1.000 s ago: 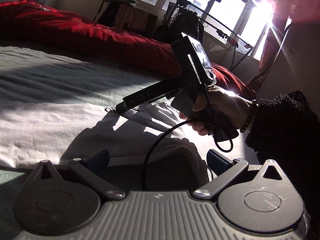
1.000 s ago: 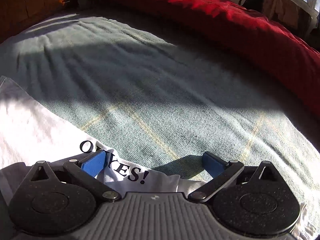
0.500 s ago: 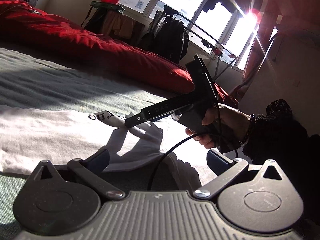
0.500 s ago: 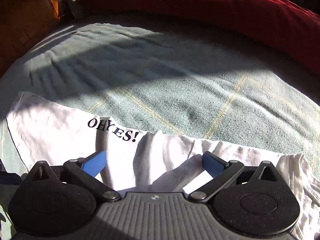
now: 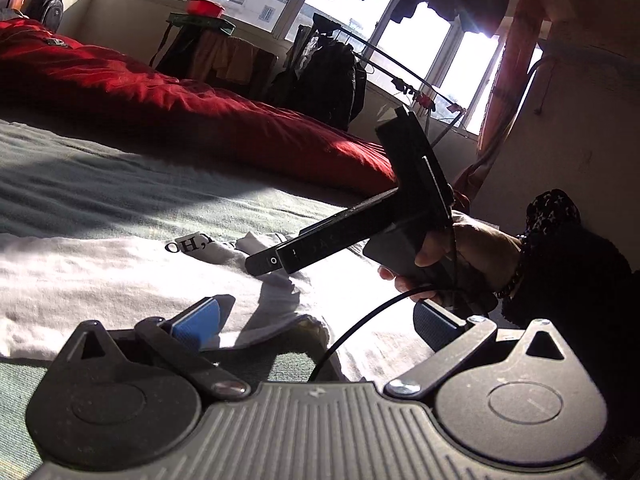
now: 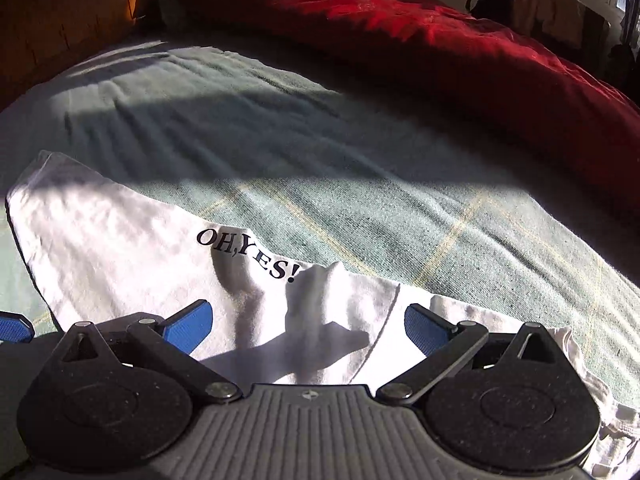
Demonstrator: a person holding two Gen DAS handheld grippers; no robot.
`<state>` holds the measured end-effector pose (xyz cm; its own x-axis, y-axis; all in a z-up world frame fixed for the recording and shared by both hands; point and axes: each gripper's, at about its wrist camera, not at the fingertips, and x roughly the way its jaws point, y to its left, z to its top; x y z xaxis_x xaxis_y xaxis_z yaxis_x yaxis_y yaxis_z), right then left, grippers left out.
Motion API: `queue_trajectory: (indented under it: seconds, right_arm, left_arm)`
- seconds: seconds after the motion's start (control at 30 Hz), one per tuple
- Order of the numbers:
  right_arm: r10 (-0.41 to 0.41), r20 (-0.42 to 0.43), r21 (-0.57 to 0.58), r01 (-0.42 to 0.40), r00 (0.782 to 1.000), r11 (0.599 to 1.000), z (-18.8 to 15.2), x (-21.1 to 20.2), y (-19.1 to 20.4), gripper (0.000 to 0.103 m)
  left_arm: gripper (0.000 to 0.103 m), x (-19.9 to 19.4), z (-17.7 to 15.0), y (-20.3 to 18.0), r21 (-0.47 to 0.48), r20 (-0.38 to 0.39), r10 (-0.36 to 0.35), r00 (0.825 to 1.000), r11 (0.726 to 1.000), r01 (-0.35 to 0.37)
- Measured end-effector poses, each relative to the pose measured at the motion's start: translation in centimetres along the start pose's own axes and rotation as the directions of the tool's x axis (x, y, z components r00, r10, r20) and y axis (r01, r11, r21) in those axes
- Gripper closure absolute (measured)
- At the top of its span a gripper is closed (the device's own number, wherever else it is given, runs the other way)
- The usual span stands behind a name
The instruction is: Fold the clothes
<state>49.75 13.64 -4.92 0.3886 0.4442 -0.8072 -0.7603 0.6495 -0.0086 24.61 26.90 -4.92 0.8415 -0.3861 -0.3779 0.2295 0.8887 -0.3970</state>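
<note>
Low in both frames, the left gripper (image 5: 316,320) and right gripper (image 6: 307,326) stand wide open, holding nothing. A second ago the right one sat low at the shirt's (image 6: 120,256) far edge; it has since pulled back and up, uncovering the whole "OH,YES!" print (image 6: 246,254) at mid-frame. The shirt lies on the green bedspread (image 6: 360,168) with a small peak of cloth (image 6: 320,280) standing beside the print, probably just released. Red duvet (image 6: 400,32) along the top.

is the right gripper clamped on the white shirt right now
No, the right gripper has its blue pads spread wide apart above the white shirt, with no cloth pinched between them.
</note>
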Motion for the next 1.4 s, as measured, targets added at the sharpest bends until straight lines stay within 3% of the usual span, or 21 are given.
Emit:
queue_trajectory:
  seconds: [0.17,0.23,0.3,0.37,0.5,0.63,0.8,0.9,1.07,1.13,1.23,1.4]
  right_arm:
    - [-0.027,-0.083,-0.040,0.023,0.996,0.999,-3.3,-0.5,3.4,0.000]
    - [-0.058,-0.070,-0.061,0.054,0.996,0.997,-4.7,-1.8,4.5,0.000]
    - [-0.036,-0.083,-0.060,0.031,0.996,0.998,-5.7,-3.7,4.8,0.000]
    - [-0.066,-0.069,-0.046,0.063,0.995,0.997,-7.2,-6.4,5.0,0.000]
    - [-0.139,-0.035,-0.037,0.138,0.990,0.990,-11.4,-11.9,5.6,0.000]
    - [-0.155,-0.023,0.025,0.155,0.988,0.988,-17.0,-17.2,6.1,0.000]
    - [-0.205,0.024,0.117,0.201,0.978,0.972,-22.0,-21.5,7.4,0.000]
    - [-0.200,0.053,0.195,0.187,0.978,0.963,-23.7,-23.1,7.6,0.000]
    - [-0.166,0.088,0.321,0.130,0.982,0.938,-25.0,-24.3,7.2,0.000]
    - [-0.161,0.098,0.344,0.118,0.982,0.931,-25.3,-24.7,7.1,0.000]
    - [-0.160,0.107,0.340,0.115,0.981,0.933,-25.3,-24.9,7.0,0.000]
    - [-0.141,0.119,0.347,0.092,0.983,0.933,-25.6,-24.4,6.7,0.000]
  left_arm:
    - [0.001,-1.4,0.4,-2.6,0.025,-0.016,0.001,1.000,1.000,0.000]
    - [0.001,-2.6,-0.3,-3.1,0.046,-0.031,0.038,0.999,0.998,-0.037]
    - [0.001,-3.7,-1.1,-3.1,0.094,-0.069,0.103,0.992,0.991,-0.096]
    - [0.001,-4.8,-1.9,-3.1,0.143,-0.103,0.168,0.980,0.978,-0.153]
    - [0.001,-6.9,-1.8,-1.8,0.194,-0.145,0.338,0.930,0.931,-0.308]
    - [0.001,-6.7,0.0,0.0,0.221,-0.138,0.400,0.906,0.904,-0.365]
    - [0.001,-2.6,2.8,1.5,0.281,-0.154,0.434,0.888,0.881,-0.382]
    - [0.001,0.6,3.9,2.8,0.241,-0.181,0.405,0.896,0.902,-0.359]
    - [0.001,4.9,3.1,6.1,0.123,-0.279,0.368,0.887,0.930,-0.347]
    - [0.001,4.7,1.8,7.1,0.084,-0.308,0.357,0.882,0.933,-0.349]
    - [0.001,2.4,-0.2,6.6,0.099,-0.297,0.355,0.887,0.935,-0.341]
    - [0.001,0.4,0.8,5.3,0.142,-0.314,0.362,0.878,0.932,-0.333]
